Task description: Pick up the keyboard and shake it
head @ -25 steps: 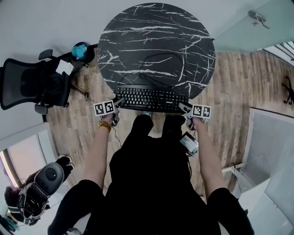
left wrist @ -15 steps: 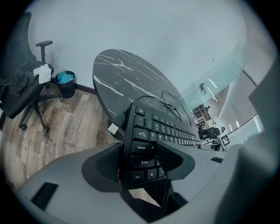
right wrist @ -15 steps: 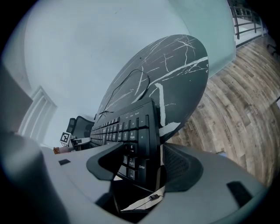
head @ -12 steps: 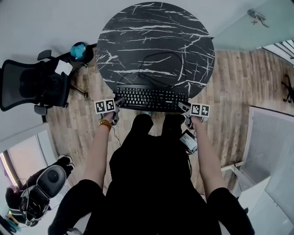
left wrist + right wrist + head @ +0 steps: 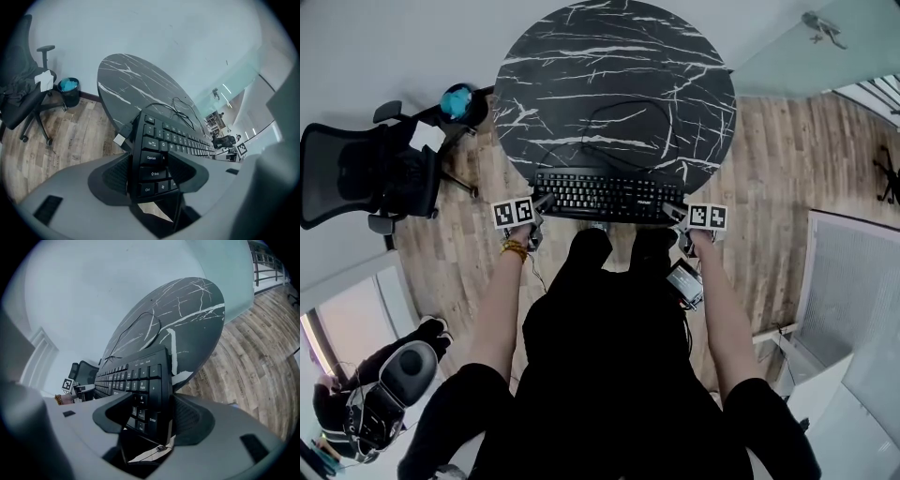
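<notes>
A black keyboard [image 5: 605, 195] is held over the near edge of the round black marble table [image 5: 609, 75]. My left gripper [image 5: 541, 205] is shut on its left end, the jaws pinching the Ctrl and Shift corner [image 5: 154, 176]. My right gripper [image 5: 673, 215] is shut on its right end, the jaws closed across the number pad [image 5: 147, 411]. The keyboard's black cable [image 5: 614, 127] loops over the tabletop behind it. In the left gripper view the keyboard [image 5: 178, 140] stands tilted with its key face turned up.
A black office chair [image 5: 366, 173] with a white paper on it stands at the left, beside a small bin with blue contents [image 5: 459, 101]. Wood floor [image 5: 778, 169] surrounds the table. A backpack [image 5: 384, 384] lies at lower left. A glass wall [image 5: 816, 37] runs at upper right.
Both grippers and the keyboard have shifted slightly away from the person, further over the table edge. The grip on both ends is unchanged.
</notes>
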A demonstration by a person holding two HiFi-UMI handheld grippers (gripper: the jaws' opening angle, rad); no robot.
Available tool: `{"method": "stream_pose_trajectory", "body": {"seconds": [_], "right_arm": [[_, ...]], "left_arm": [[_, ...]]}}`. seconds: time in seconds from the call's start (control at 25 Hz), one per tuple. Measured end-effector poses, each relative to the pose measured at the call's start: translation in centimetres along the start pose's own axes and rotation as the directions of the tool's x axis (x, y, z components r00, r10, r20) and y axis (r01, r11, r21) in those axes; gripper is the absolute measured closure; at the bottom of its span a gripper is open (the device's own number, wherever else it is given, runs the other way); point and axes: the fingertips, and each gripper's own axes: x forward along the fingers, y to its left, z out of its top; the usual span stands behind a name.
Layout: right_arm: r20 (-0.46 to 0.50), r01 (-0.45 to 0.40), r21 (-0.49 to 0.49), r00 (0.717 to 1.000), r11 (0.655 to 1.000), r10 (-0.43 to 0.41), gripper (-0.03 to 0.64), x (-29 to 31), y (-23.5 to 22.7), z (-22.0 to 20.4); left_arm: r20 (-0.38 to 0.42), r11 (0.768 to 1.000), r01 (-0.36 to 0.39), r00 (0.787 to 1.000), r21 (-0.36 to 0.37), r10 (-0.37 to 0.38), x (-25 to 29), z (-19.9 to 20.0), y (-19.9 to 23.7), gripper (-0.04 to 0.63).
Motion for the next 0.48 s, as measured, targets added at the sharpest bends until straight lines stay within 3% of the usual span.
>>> {"method": "stream_pose_trajectory", "body": {"seconds": [0.48], "right_arm": [[-0.013, 0.029, -0.039, 0.999, 0.999, -0.030, 0.357, -0.09, 0.20, -0.35]], "left_arm": [[0.063, 0.998, -0.022, 0.998, 0.056, 0.018, -0.40, -0.15, -0.14, 0.344]]}}
